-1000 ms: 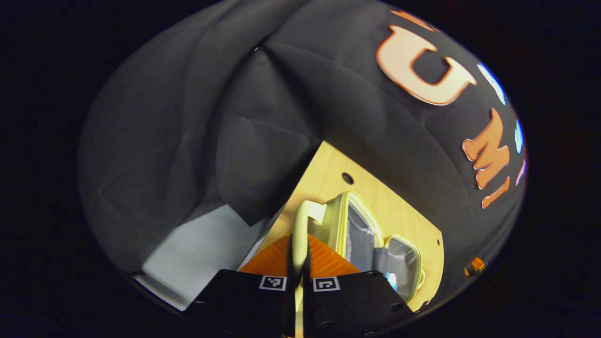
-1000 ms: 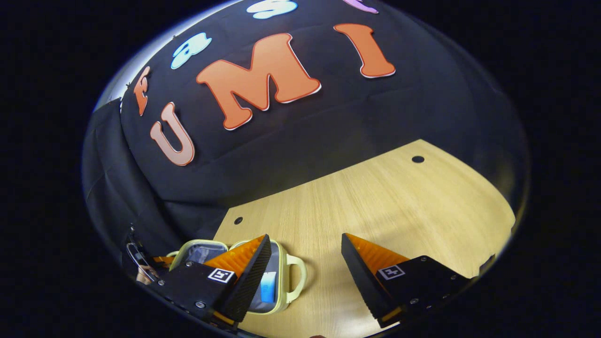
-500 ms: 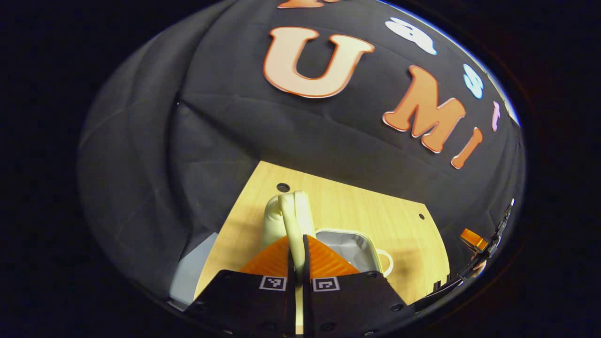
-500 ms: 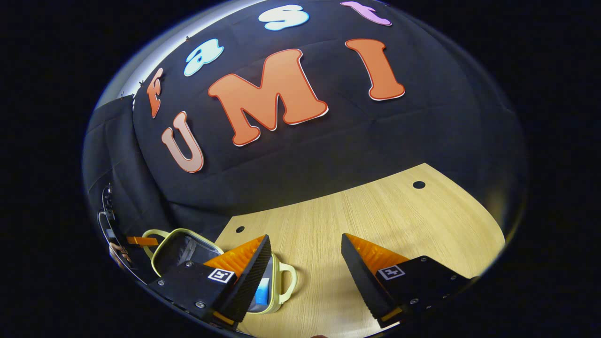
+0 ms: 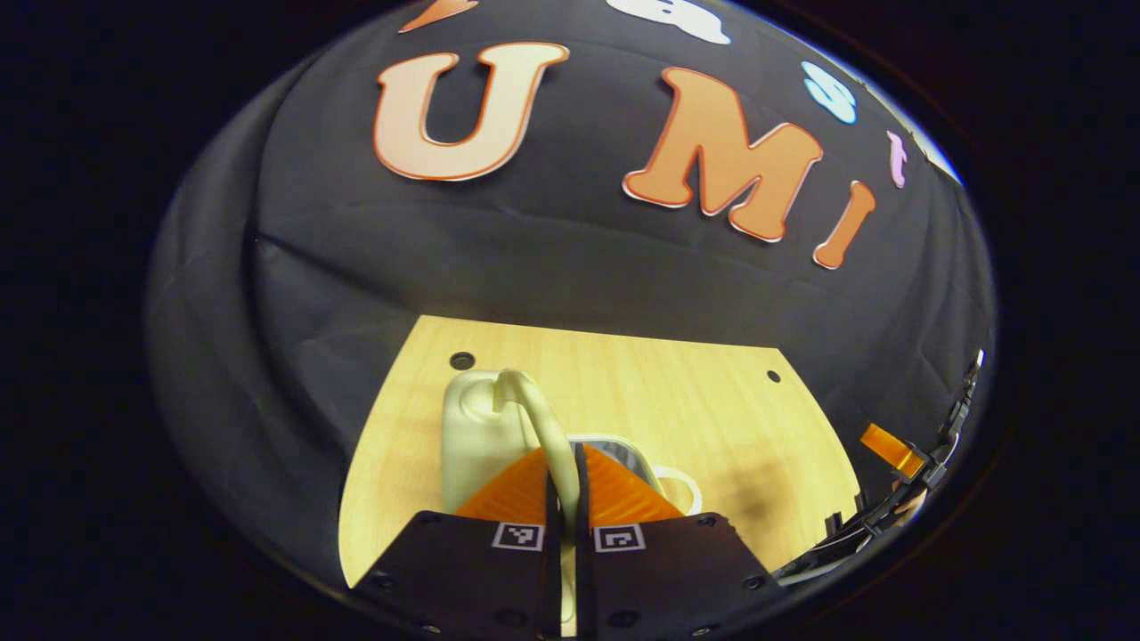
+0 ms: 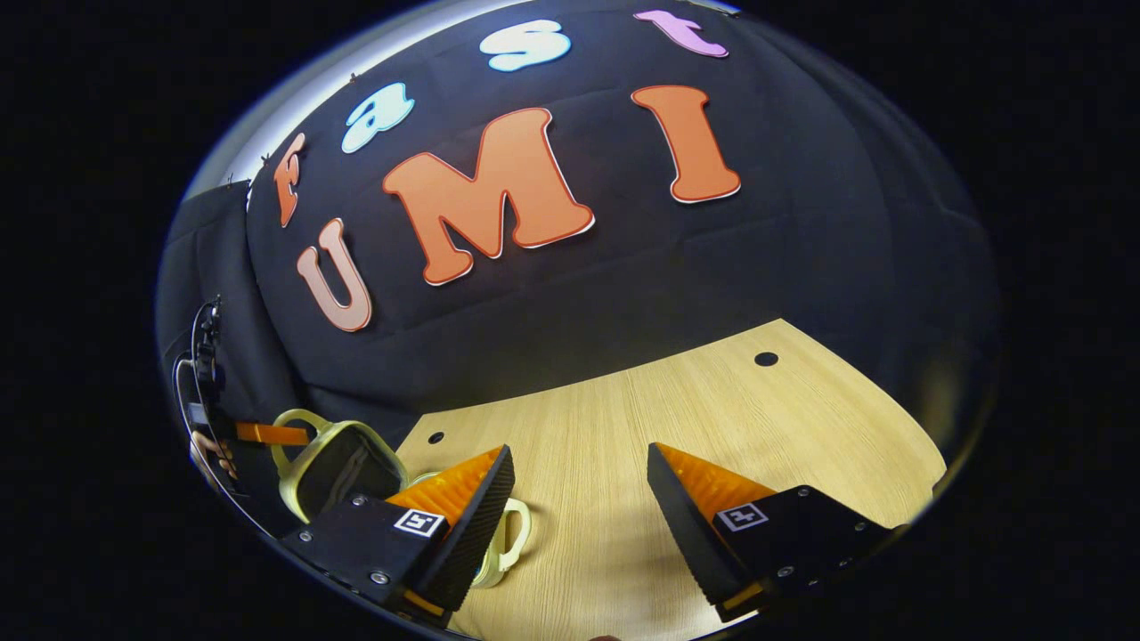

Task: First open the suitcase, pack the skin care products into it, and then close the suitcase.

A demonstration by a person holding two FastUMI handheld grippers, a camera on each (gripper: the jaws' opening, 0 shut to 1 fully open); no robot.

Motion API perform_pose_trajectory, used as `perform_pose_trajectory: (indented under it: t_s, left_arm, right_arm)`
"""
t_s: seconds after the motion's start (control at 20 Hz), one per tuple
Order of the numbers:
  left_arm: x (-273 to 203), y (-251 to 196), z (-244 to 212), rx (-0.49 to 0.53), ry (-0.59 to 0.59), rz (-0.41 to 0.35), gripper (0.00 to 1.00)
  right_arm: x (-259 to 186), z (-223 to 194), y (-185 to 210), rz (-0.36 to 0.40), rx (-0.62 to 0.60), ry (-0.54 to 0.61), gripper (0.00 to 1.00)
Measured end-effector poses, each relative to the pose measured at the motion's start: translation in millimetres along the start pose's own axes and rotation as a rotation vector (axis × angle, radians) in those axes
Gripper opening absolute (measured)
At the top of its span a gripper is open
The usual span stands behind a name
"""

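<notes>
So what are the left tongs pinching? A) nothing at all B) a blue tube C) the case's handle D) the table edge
C: in the left gripper view the left tongs are shut on the thin pale handle of the case lid, which stands lifted over the table.

A bare wooden tabletop (image 6: 712, 445) with small round holes (image 6: 766, 359).

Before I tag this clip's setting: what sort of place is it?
Likely a staged recording booth, not a home: black cloth wall, bare wooden table with drilled holes, one small suitcase.
</notes>
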State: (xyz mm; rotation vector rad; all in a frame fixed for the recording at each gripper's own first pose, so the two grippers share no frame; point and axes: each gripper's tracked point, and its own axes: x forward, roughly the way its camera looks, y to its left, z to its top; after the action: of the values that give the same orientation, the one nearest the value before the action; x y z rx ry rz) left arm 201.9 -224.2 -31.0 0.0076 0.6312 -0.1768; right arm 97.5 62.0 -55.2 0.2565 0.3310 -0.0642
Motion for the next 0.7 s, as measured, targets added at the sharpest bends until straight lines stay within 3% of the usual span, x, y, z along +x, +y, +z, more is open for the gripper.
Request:
perform_pose_trajectory:
  t_s: [0.2, 0.35, 0.6, 0.7]
  left_arm:
    - [25.5, -34.4, -3.3, 0.034, 0.02, -0.029, 0.06]
    - [42.7, -50.7, -6.1, 0.096, 0.023, -0.006, 0.06]
    - [81.8, -111.6, -37.9, 0.106, 0.099, -0.104, 0.06]
    - [100.0, -131.6, -58.0, 0.14, 0.134, -0.111, 0.07]
  right_arm:
    - [-8.6, -6.0, -17.0, -0.029, 0.031, 0.002, 0.95]
    - [-17.1, -12.0, -34.8, -0.061, 0.061, 0.007, 0.95]
    - [-33.5, -25.1, -64.7, -0.124, 0.084, 0.028, 0.96]
    - [-38.4, -31.1, -76.1, -0.149, 0.088, 0.036, 0.95]
